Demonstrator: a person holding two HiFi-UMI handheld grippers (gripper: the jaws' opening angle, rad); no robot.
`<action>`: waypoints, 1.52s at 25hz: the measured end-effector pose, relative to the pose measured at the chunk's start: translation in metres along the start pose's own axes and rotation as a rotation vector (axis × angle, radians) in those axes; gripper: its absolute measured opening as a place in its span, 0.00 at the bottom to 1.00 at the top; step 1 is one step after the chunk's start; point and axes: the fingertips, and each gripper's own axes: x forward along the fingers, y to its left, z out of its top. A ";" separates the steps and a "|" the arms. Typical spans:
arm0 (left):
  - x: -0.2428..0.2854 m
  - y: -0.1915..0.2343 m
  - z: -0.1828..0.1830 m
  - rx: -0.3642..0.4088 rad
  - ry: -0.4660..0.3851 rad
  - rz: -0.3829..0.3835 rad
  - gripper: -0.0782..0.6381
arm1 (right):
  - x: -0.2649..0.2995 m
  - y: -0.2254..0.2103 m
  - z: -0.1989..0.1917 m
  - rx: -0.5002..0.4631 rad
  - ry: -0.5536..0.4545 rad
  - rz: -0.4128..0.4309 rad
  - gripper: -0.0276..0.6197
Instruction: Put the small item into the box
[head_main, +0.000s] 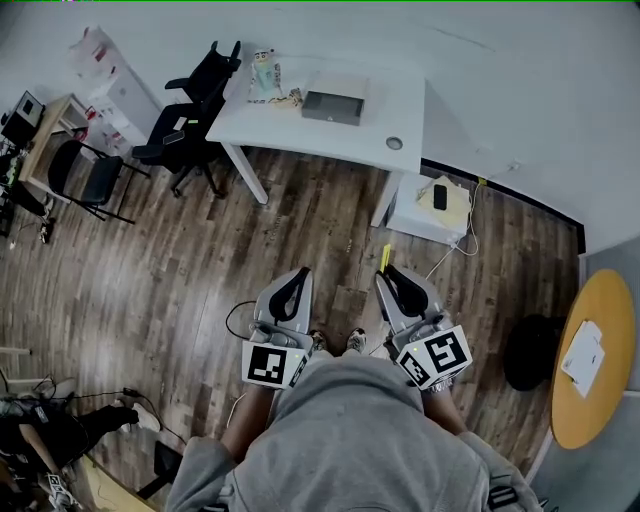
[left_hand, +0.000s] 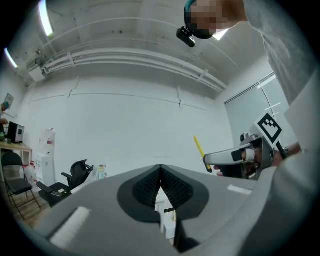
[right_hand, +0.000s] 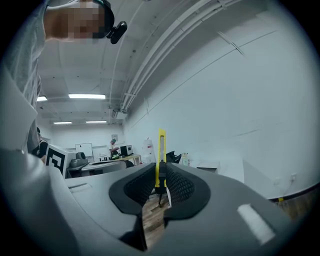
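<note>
The right claw (head_main: 390, 272) is clenched on a thin yellow cutter (head_main: 385, 257). In the right gripper view the cutter (right_hand: 161, 150) stands upright between the ribbed pads, and its upper end sticks out past the tips of the right claw (right_hand: 161, 172). The left claw (head_main: 297, 275), just beside it, is clenched on nothing. The left gripper view shows the tips of the left claw (left_hand: 160, 169) meeting with only air between them.

Both claws hang over a wooden floor (head_main: 200, 260) of dark, streaked planks. Well ahead of the claws stands a white worktop (head_main: 400, 110) pushed against a pale wall (head_main: 520, 80). A grey box (head_main: 333, 106) rests on the worktop, far from the cutter. Ahead and to the right of the right claw sits a low white cabinet (head_main: 425, 205), with a cable trailing on the floor by it. Black office chairs (head_main: 195, 95) stand ahead and off to the left of the left claw. Far to the right of the right claw is a round table (head_main: 600, 390) carrying some paper. Ceiling light strips (right_hand: 86, 96) glow above an open office space.
</note>
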 end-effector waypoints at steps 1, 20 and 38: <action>0.000 -0.001 -0.001 0.000 0.002 0.002 0.11 | 0.000 -0.001 -0.001 0.000 0.001 0.002 0.17; 0.022 -0.030 -0.008 0.029 -0.009 0.064 0.11 | -0.030 -0.055 -0.008 0.027 -0.014 0.008 0.17; 0.043 -0.015 -0.020 0.025 -0.008 0.072 0.11 | -0.007 -0.076 -0.010 0.024 -0.012 -0.015 0.17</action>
